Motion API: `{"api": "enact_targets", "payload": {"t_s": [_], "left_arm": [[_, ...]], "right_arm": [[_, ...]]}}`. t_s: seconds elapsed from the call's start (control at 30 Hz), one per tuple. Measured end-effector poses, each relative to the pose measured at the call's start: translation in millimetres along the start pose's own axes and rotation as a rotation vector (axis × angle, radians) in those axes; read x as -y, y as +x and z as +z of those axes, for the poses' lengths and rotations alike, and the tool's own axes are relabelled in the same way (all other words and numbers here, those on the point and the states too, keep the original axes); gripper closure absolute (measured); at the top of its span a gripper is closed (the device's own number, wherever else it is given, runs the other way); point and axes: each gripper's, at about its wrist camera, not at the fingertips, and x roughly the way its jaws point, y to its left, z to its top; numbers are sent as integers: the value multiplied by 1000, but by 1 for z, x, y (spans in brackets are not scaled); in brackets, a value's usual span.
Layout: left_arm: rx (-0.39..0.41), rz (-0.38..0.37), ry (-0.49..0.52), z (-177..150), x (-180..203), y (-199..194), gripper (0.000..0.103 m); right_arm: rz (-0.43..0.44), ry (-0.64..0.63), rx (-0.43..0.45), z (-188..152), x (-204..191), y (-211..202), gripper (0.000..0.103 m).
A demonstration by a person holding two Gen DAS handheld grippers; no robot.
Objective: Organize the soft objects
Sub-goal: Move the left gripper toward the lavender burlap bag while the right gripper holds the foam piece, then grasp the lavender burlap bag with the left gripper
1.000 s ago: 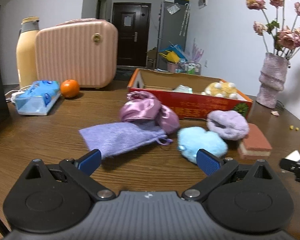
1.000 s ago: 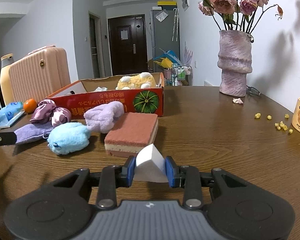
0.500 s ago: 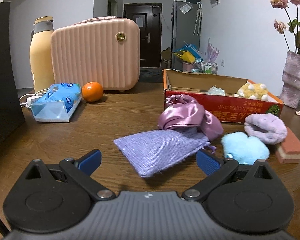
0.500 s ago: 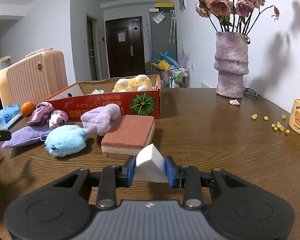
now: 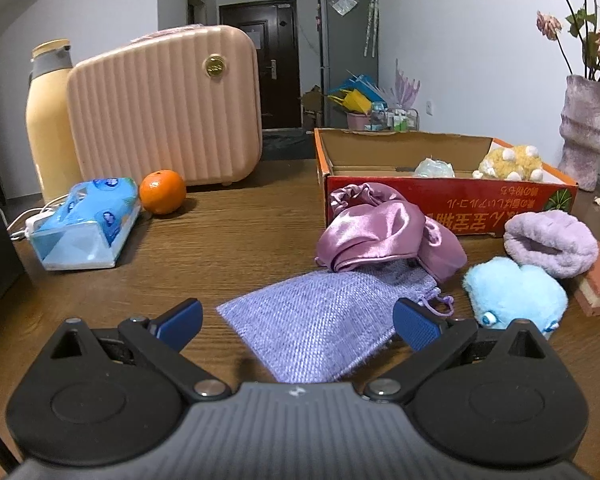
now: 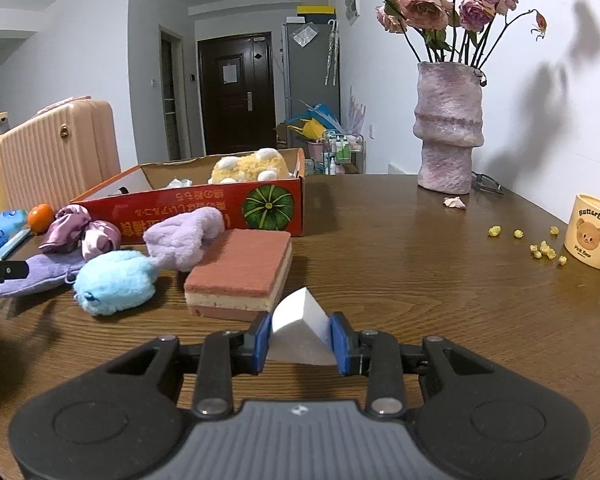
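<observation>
my left tongs [image 5: 298, 322]: wide, over pouch [image 5: 324, 320], not gripping | my right tongs [image 6: 300, 338]: clamped on white wedge [image 6: 300, 330] | box [image 6: 204, 210]: mid-table [image 6: 420, 272], yellow plush [image 6: 252, 166] inside

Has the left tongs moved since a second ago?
Yes. The left tongs swung leftward: against the fixed red box, they now frame the lavender pouch.

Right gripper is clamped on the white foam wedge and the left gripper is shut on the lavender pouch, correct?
Not quite. The right gripper is clamped on the white foam wedge, but the left gripper is open: the left wrist view shows its jaws wide apart on either side of the lavender pouch, not pressing it.
</observation>
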Motion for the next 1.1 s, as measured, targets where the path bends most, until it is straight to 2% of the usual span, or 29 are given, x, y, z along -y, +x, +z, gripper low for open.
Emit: {"api": "enact_targets", "payload": {"t_s": [0.3,0.6,0.7,0.83,0.93,1.1], "left_arm": [[-57,-68,53,4,4,25,0],[-96,-90,78,3,5,37,1],[-101,-80,96,2,8,37,12],[-113,-88,104,1,9,39,35],[-106,-94,110,0,11,36,47],[-97,-70,97,-1,10,30,55]], "right_arm": [[-22,0,-10,-1,1,3,71],[-11,-9,-8,-1,0,2,71],[2,-23,-2,-1,-3,1,71],[5,-27,0,-1,-5,1,71],[5,-26,-1,-1,-5,1,71],[5,-26,0,-1,-5,1,71]]}}
